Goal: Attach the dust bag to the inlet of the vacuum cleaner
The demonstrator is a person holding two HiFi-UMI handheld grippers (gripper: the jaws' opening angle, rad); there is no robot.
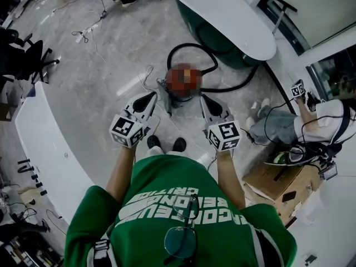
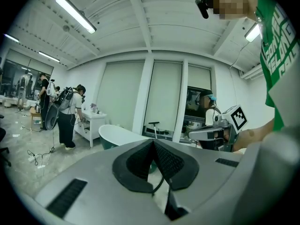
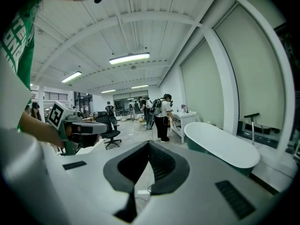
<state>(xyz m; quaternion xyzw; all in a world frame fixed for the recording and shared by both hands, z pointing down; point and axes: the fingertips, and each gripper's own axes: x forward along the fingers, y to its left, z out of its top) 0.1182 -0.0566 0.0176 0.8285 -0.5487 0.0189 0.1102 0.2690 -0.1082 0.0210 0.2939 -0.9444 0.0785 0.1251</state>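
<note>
Head view looks steeply down on the vacuum cleaner (image 1: 177,97), which sits on the floor (image 1: 100,65) just ahead of the person's shoes (image 1: 153,143). Its black hose (image 1: 207,52) loops off toward the bathtub (image 1: 222,15). A blurred patch covers the top of the machine, so I can't make out the dust bag or the inlet, or tell whether a bag is seated there.

Neither gripper carries it. The left gripper (image 1: 151,96) and the right gripper (image 1: 203,98) both have their jaws pressed together on nothing, which each gripper view confirms. They are held out at about waist height, one to either side of the vacuum as seen from above, noses aimed roughly forward over it.

To me that looks like a resting pose, not a working one. It would suit someone squaring up to the machine as well as someone standing back from a bag already fitted.
</note>
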